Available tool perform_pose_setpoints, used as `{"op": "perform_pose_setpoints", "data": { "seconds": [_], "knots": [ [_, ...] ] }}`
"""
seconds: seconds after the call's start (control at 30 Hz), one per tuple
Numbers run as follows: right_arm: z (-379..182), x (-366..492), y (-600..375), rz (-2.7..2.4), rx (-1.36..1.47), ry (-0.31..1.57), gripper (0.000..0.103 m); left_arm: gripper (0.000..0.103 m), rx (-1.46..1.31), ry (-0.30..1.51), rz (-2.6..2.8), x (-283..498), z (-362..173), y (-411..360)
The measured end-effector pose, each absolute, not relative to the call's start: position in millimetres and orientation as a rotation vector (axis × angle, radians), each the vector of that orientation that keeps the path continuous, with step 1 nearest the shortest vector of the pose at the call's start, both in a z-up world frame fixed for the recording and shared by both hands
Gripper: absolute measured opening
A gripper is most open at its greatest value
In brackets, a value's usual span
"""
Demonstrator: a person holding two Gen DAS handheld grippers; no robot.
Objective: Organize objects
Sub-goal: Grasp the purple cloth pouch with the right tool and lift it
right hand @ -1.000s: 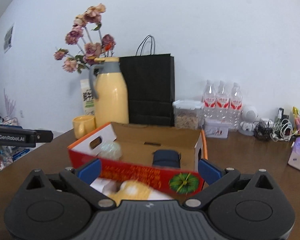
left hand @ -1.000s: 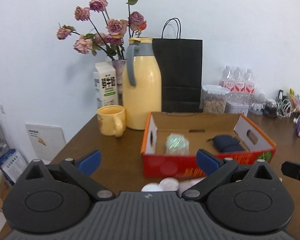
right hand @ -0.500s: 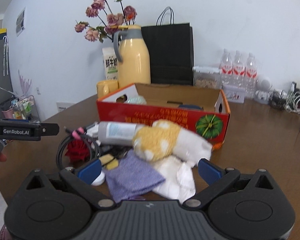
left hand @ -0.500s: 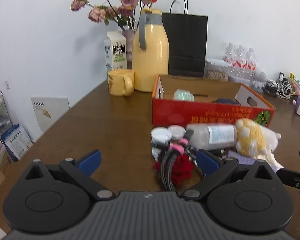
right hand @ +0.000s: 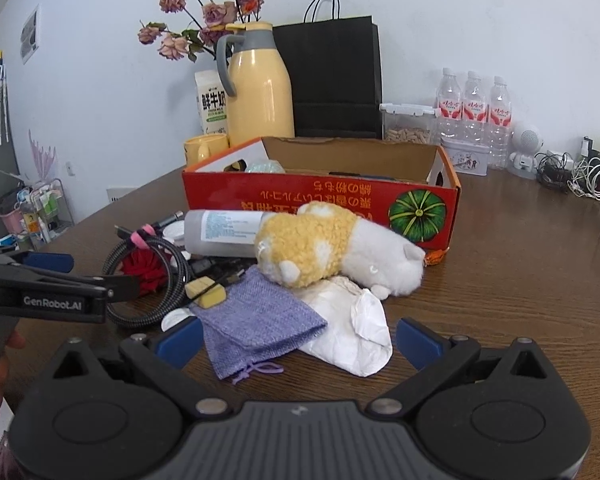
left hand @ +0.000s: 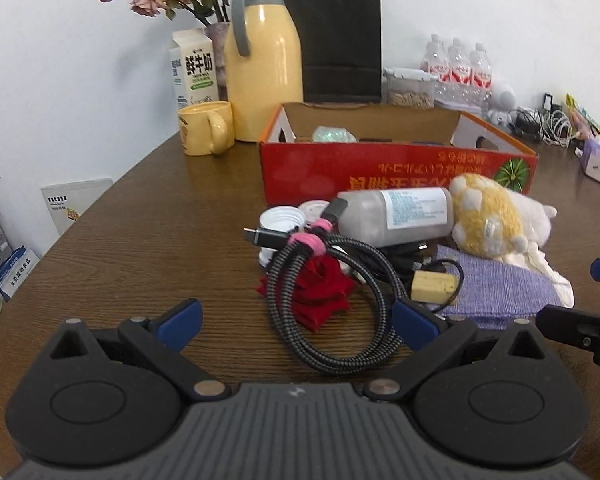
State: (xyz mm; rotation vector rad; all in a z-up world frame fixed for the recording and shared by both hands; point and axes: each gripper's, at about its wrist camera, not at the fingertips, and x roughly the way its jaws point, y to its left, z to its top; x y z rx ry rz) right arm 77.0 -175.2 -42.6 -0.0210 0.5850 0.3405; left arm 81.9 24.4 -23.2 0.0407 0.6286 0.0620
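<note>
One coiled braided cable (left hand: pixel 332 300), pink-strapped

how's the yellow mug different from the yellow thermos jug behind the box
The yellow mug is short and squat with an open top; the yellow thermos jug is much taller and narrows to a closed grey collar with a yellow lid. The mug's handle is yellow like its body, while the jug's handle is grey. Both stand upright, side by side on the wooden table, and share the same pale yellow.
</note>
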Motion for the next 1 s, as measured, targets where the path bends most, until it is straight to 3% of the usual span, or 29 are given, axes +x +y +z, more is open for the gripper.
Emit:
{"op": "perform_pose_setpoints", "data": {
  "seconds": [0.43, 0.6, 0.73, 0.87, 1.0],
  "knots": [
    [-48, 110, -150, 0.432, -0.098, 0.645, 0.083, 0.103, 0.013, 0.622, 0.103, 79, -18, 40],
    [-57, 115, -149, 0.432, -0.088, 0.671, 0.082, 0.103, 0.001, 0.627, 0.109, 79, -19, 44],
    [-57, 109, -148, 0.444, -0.1, 0.644, 0.067, 0.103, -0.001, 0.63, 0.104, 79, -20, 42],
    [-54, 104, -151, 0.447, -0.091, 0.619, 0.037, 0.103, -0.002, 0.63, 0.11, 76, -20, 43],
    [-51, 99, -159, 0.456, -0.048, 0.595, 0.016, 0.103, -0.012, 0.637, 0.121, 75, -22, 44]
  ]
}}
